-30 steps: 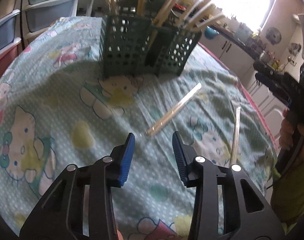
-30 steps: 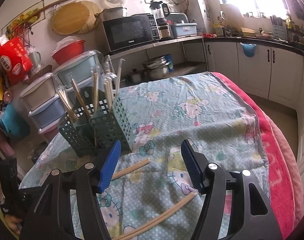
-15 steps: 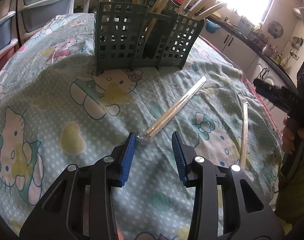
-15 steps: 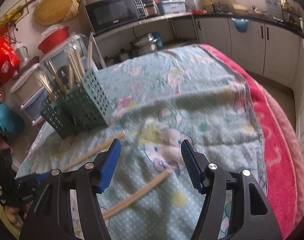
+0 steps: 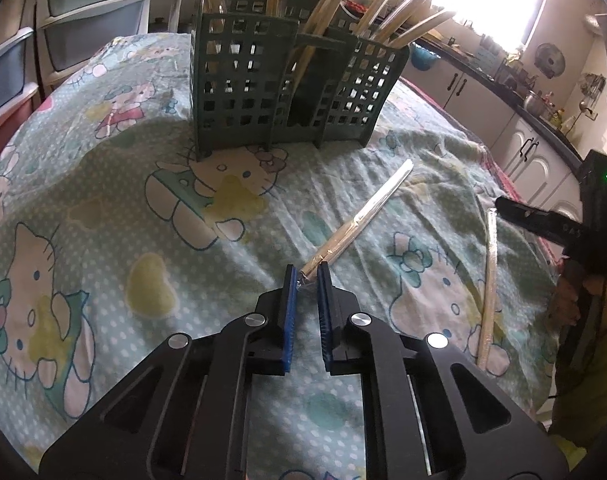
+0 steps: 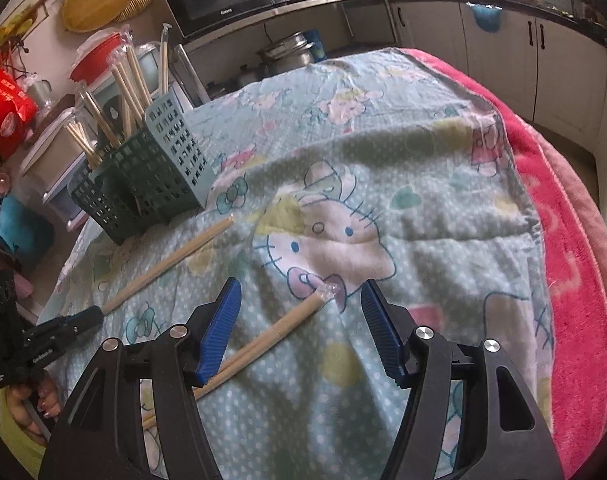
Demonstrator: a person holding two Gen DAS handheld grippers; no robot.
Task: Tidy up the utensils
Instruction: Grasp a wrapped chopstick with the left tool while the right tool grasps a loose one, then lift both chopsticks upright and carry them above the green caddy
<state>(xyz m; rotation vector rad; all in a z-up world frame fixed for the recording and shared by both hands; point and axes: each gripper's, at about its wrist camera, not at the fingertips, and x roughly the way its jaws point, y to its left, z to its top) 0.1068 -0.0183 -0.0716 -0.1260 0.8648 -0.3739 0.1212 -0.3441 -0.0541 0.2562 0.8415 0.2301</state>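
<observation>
utensil holder (image 5: 287, 80) behind two wrapped chopstick pairs (image 5: 363, 216) on tablecloth (image 5: 103, 208)

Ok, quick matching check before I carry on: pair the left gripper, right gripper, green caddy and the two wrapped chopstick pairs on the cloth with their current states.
Things:
1. left gripper
2. right gripper
3. green caddy
4. chopstick pair nearer the caddy
5. chopstick pair nearer the table edge

States:
A. standing upright, filled with chopsticks
B. jaws just closed on a wrapper end
C. open
D. pinched at one end
E. lying loose between open jaws

Pairs: 1-B, 2-C, 3-A, 4-D, 5-E
</observation>
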